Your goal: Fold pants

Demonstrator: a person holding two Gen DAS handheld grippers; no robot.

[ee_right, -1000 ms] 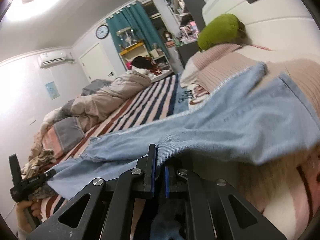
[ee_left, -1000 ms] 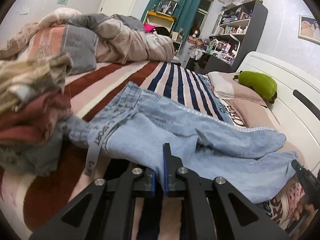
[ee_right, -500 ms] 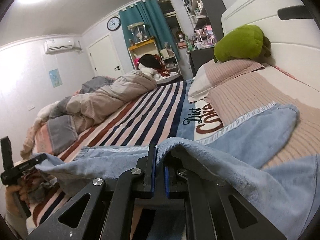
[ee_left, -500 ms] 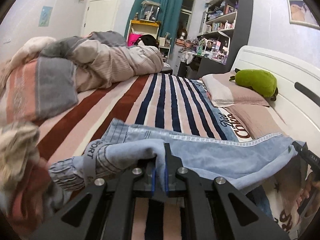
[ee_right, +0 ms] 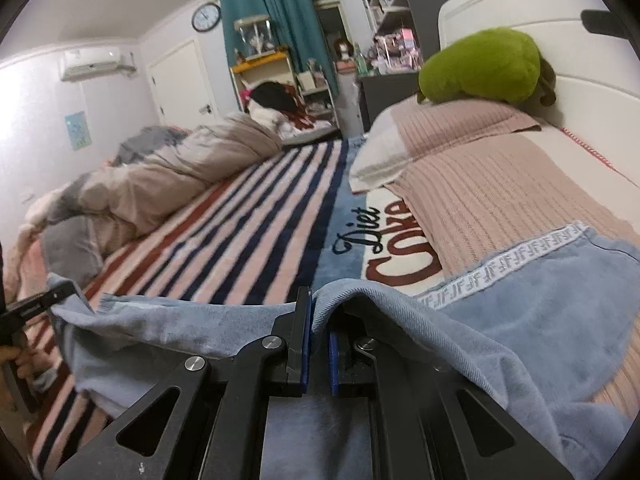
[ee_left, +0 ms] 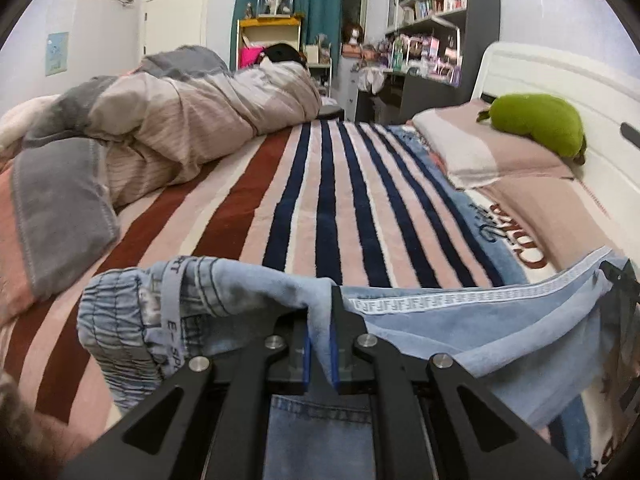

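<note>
As both grippers clamped a light-blue pair of pants (ee_left: 460, 336) along one long edge, the garment hung stretched between them at the near side of a bed. The left gripper (ee_left: 320, 344) had its blue-padded jaws pinched on a fold of denim near the elastic waistband (ee_left: 120, 320), where a printed drawstring (ee_left: 174, 304) dangled. The right gripper (ee_right: 318, 340) held a ridge of fabric toward the leg end, its jaws closed on the cloth though a narrow gap showed between the pads. A white patterned side stripe (ee_right: 520, 258) ran along the leg, which draped onto a ribbed pink cover (ee_right: 500, 184).

Judging by the grip, the pants were being carried for a lengthwise fold. To do it well, both hands would need to keep level and the edge taut, so the stripe stayed straight and the seams met, then lower the cloth onto the flat striped blanket (ee_left: 328, 200) rather than over the pillow slope, releasing only once the layers lay smooth.

Beyond lay a crumpled duvet (ee_left: 192, 120) on the left, a green plush toy (ee_left: 536, 120) against the white headboard (ee_right: 580, 60), crowded shelves (ee_left: 432, 0), a teal curtain (ee_right: 280, 12) and a wall clock (ee_right: 206, 17).
</note>
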